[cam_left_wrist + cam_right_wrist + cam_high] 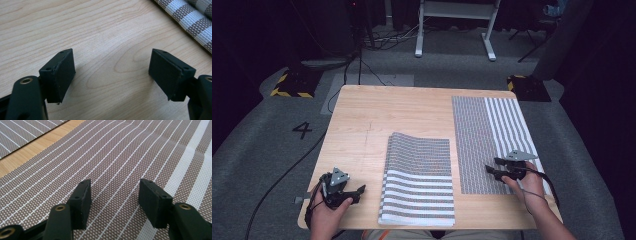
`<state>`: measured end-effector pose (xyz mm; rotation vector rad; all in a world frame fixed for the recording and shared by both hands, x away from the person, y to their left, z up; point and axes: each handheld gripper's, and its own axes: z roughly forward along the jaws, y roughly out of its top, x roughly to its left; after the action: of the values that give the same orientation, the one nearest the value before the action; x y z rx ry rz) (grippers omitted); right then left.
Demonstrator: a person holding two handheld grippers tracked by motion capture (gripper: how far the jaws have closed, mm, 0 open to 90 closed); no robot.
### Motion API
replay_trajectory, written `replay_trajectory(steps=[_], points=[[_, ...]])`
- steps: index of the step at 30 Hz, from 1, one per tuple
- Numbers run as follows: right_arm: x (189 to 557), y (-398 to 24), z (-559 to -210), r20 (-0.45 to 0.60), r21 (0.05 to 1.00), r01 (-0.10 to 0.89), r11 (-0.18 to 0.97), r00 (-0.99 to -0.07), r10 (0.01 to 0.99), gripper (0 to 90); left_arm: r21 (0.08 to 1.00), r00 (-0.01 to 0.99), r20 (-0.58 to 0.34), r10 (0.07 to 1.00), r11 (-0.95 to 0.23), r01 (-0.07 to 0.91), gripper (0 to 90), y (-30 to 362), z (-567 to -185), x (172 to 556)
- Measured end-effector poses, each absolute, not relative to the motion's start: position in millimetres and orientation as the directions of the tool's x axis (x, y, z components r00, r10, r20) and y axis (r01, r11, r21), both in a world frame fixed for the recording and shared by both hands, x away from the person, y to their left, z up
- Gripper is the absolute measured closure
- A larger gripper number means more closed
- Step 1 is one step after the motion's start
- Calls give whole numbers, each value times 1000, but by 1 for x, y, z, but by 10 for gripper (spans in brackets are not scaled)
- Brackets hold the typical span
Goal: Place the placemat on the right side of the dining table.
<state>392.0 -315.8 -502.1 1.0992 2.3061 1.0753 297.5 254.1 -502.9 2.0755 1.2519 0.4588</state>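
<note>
While left gripper (112,72) jaws gape over bare table (100,30), right gripper (115,197) jaws gape over flat mat (125,152).

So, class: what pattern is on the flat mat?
Brown-and-white stripes on the mat, clearest in the right gripper view.

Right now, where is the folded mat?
In the high view, the folded mat lies at the table's near-centre edge, between the left gripper and right gripper.

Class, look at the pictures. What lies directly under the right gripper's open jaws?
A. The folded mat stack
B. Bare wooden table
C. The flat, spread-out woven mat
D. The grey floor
C: the right gripper hovers, jaws apart, over the spread-out mat, whose weave shows between its jaws in the right gripper view.
</note>
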Motion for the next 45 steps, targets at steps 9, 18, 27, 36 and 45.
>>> replay_trajectory(steps=[9,18,27,36,45], points=[[392,-320,-502,-11,765,484,424,-649,761,429,694,480,-39,877,-322,644,214,254,-503,297],[391,-322,-497,-8,763,486,426,-652,759,360,693,480,-38,877,-323,645,214,254,-503,298],[361,-317,-453,-38,803,417,426,-677,735,323,695,470,-43,882,-311,648,260,257,-502,291],[315,-298,-420,-41,822,357,444,-741,671,324,711,470,-73,880,-284,643,263,264,-488,276],[294,-254,-418,35,839,329,434,-828,559,355,687,487,-69,871,-313,656,225,262,-486,276]])
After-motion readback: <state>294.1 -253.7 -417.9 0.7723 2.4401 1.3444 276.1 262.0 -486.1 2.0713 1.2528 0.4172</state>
